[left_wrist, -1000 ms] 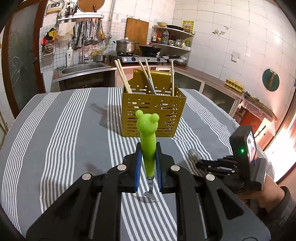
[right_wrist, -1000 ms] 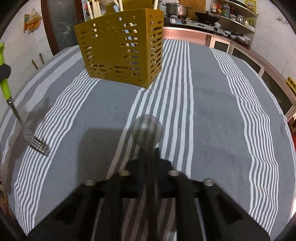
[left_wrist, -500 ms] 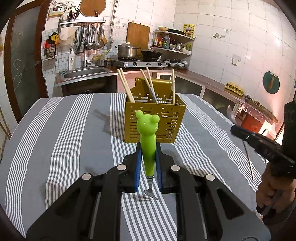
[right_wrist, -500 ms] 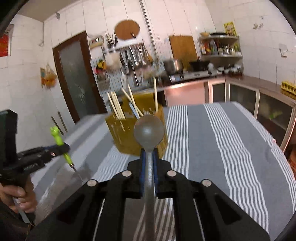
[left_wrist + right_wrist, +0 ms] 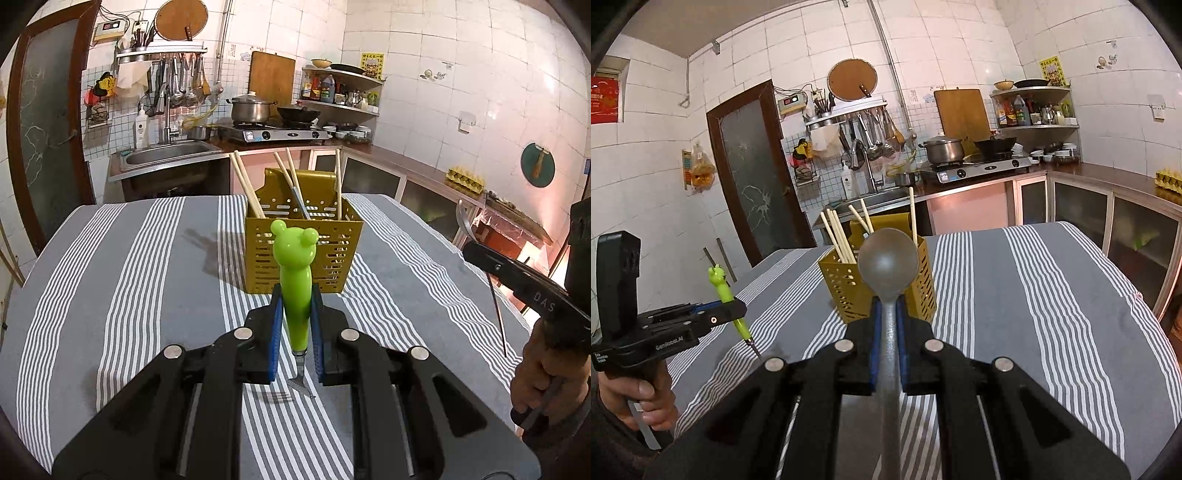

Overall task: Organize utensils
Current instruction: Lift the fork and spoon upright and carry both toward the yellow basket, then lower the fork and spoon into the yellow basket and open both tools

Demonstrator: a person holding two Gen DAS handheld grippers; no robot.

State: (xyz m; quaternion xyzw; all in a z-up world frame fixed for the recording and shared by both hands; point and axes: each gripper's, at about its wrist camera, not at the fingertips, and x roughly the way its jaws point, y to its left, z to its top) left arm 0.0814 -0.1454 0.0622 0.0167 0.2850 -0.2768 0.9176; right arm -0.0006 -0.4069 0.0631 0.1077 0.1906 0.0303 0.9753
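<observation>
While both grippers hung above the striped table, each was clenched on 1 utensil. The left gripper grasped a fork by its green bear-headed handle, which stood up between the blue pads with the tines pointing down toward the table's near edge. The right gripper gripped a metal spoon by its handle, bowl up and forward of the pads. The yellow caddy stood mid-table, beyond both grippers and apart from them, with chopsticks leaning inside. A hand held the left gripper's grip.
</observation>
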